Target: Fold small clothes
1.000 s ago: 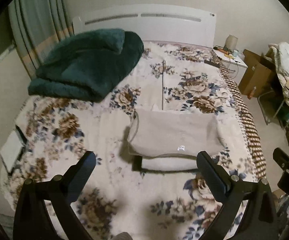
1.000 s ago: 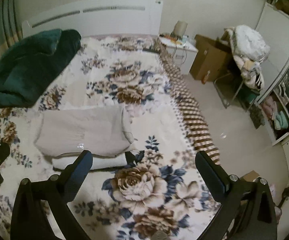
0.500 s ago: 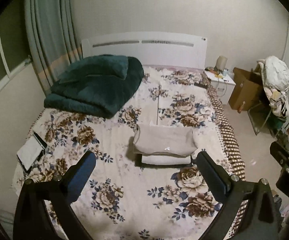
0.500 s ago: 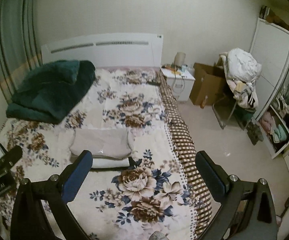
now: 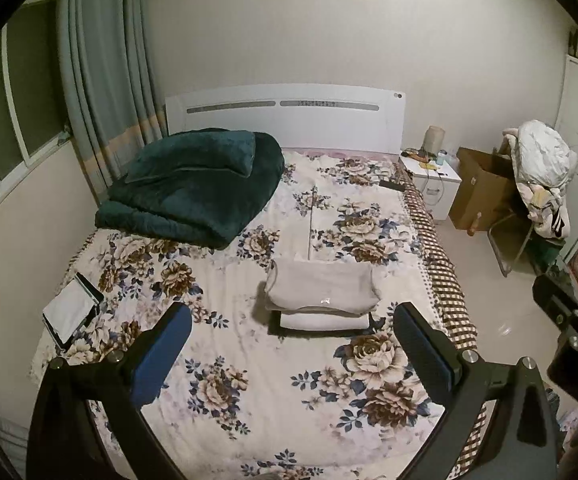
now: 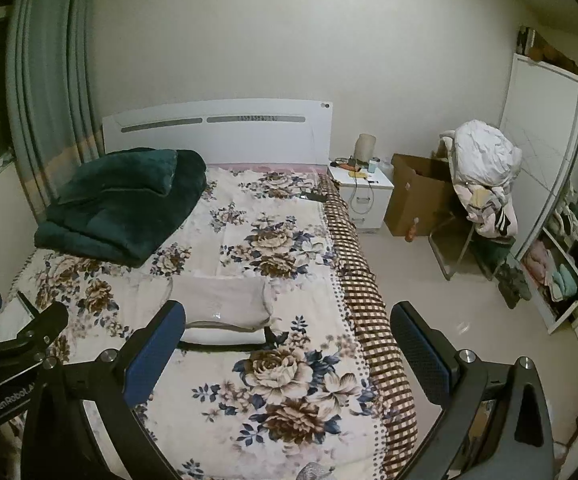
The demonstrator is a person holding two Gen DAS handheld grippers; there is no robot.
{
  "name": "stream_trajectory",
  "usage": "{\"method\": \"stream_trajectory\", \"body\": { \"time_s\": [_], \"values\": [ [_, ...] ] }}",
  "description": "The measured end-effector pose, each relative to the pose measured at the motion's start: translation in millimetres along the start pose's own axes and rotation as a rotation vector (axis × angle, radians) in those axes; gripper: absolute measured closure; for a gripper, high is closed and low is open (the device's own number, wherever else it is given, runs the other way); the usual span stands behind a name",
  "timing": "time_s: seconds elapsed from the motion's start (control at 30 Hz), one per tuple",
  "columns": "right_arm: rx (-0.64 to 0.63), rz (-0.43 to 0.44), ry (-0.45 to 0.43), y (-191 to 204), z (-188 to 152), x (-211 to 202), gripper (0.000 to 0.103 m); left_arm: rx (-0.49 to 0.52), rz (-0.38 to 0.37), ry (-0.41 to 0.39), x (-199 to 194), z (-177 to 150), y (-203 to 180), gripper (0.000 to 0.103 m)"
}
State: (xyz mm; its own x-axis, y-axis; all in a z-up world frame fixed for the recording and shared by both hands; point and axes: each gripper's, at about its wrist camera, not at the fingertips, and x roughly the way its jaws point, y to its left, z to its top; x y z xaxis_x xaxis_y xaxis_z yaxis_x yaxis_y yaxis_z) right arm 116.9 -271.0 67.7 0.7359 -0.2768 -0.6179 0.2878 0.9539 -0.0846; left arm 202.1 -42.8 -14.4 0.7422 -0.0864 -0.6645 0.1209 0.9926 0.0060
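A small stack of folded clothes (image 5: 321,300) lies on the flowered bed (image 5: 249,380): a beige piece on top, a white one under it, a dark one at the bottom. The stack also shows in the right wrist view (image 6: 221,312). My left gripper (image 5: 289,344) is open and empty, held high and well back from the stack. My right gripper (image 6: 289,344) is open and empty too, equally far back. The left gripper's body (image 6: 13,344) shows at the left edge of the right wrist view.
A folded dark green blanket (image 5: 193,188) lies at the bed's head on the left. A tablet (image 5: 71,312) lies near the bed's left edge. A nightstand (image 5: 433,176), a cardboard box (image 5: 481,192), a chair piled with clothes (image 5: 541,184) and an open wardrobe (image 6: 569,240) stand to the right.
Both grippers have pulled up and back from the bed, so the folded stack looks smaller and more of the room shows. The stack has not moved. Both stay open.
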Motion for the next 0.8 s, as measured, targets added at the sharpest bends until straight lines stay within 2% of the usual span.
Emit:
{"method": "stream_trajectory", "body": {
  "time_s": [0.8],
  "values": [
    [-0.002,0.011,-0.011,5.0,5.2,-8.1,0.0,-0.018,0.01,-0.011,-11.8,2.4,3.0,0.0]
  ]
}}
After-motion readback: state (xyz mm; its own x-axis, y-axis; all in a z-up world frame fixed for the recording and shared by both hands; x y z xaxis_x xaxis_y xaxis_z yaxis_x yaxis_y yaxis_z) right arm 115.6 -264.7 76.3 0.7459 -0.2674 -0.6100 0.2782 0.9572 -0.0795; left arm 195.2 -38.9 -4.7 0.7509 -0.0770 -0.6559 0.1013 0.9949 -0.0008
